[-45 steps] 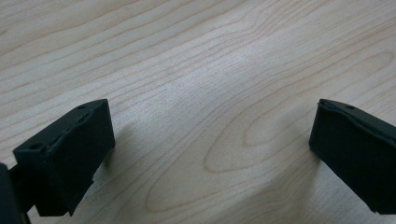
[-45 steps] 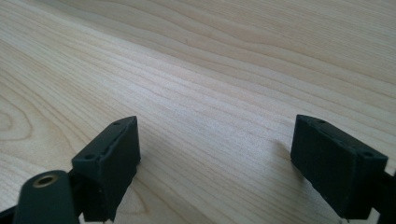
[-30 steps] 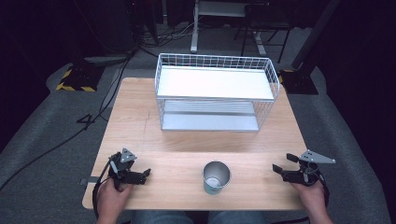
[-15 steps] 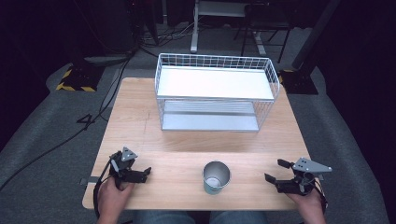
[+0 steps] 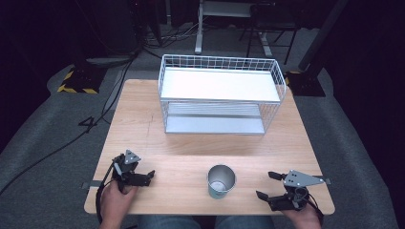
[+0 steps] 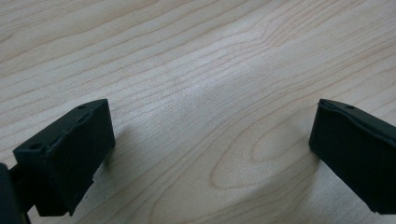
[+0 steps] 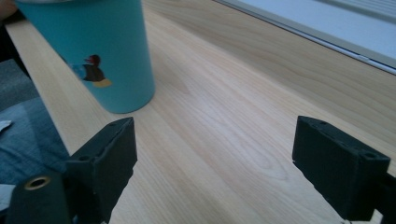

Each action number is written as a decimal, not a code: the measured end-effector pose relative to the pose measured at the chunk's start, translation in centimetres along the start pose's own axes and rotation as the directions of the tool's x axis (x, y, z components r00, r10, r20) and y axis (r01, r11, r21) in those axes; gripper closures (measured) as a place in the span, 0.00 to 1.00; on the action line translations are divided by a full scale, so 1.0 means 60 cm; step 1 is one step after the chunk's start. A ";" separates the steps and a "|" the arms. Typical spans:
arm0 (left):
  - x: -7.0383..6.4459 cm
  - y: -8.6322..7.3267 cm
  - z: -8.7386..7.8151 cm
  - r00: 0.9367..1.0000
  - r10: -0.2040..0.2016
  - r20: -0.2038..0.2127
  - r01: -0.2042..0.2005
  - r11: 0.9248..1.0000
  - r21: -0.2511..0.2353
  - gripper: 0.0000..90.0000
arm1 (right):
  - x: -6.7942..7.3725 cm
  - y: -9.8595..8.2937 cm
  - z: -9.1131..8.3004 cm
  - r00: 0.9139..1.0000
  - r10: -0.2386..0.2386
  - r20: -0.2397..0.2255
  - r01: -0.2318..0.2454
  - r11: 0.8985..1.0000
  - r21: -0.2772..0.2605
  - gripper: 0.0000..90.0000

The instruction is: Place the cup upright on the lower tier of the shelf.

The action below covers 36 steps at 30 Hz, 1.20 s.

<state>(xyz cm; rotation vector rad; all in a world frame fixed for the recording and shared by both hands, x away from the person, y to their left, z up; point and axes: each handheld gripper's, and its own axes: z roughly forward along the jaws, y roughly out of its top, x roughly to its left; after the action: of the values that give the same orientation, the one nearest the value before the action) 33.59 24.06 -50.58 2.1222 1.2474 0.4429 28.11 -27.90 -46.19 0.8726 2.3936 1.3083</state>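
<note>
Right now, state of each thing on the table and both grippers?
Teal metal cup with a duck print: upright, open top, looks empty, free of both grippers.
White wire two-tier rack: upright at the far side, both shelves bare.
Left gripper: open, low over the wooden table, holding nothing.
Right gripper: open, holding nothing, jaws pointing toward the cup.

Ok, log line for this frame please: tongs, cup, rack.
left tongs: open, low over table | right tongs: open, empty, facing cup | cup: upright, untouched, near edge | wire rack: far side
</note>
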 end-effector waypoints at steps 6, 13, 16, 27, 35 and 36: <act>0.000 0.000 0.000 1.000 0.000 0.000 0.000 1.000 0.000 0.01 | 0.020 0.004 0.016 0.999 -0.028 -0.032 0.029 0.999 0.026 0.16; 0.000 0.000 0.000 1.000 0.000 0.000 0.000 1.000 0.000 0.01 | 0.043 0.011 0.030 0.997 -0.043 -0.068 0.046 0.998 0.036 0.16; 0.000 0.000 0.000 1.000 0.000 0.000 0.000 1.000 0.000 0.01 | 0.053 0.013 0.038 0.996 -0.047 -0.078 0.050 0.998 0.034 0.16; 0.000 0.000 0.000 1.000 0.001 0.000 -0.001 1.000 0.001 0.01 | 0.088 0.024 0.076 0.990 -0.059 -0.132 0.064 0.997 0.031 0.15; 0.000 0.000 0.000 1.000 0.001 0.000 -0.001 1.000 0.000 0.01 | 0.108 0.029 0.110 0.983 -0.079 -0.169 0.087 0.995 0.041 0.14; 0.000 0.000 0.000 1.000 0.001 0.000 -0.001 1.000 0.000 0.01 | 0.108 0.029 0.110 0.983 -0.079 -0.169 0.087 0.995 0.041 0.14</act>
<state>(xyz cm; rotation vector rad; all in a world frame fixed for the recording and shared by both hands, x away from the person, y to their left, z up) 33.58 24.06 -50.59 2.1230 1.2464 0.4426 27.04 -18.75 -48.13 0.6920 2.5688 1.3458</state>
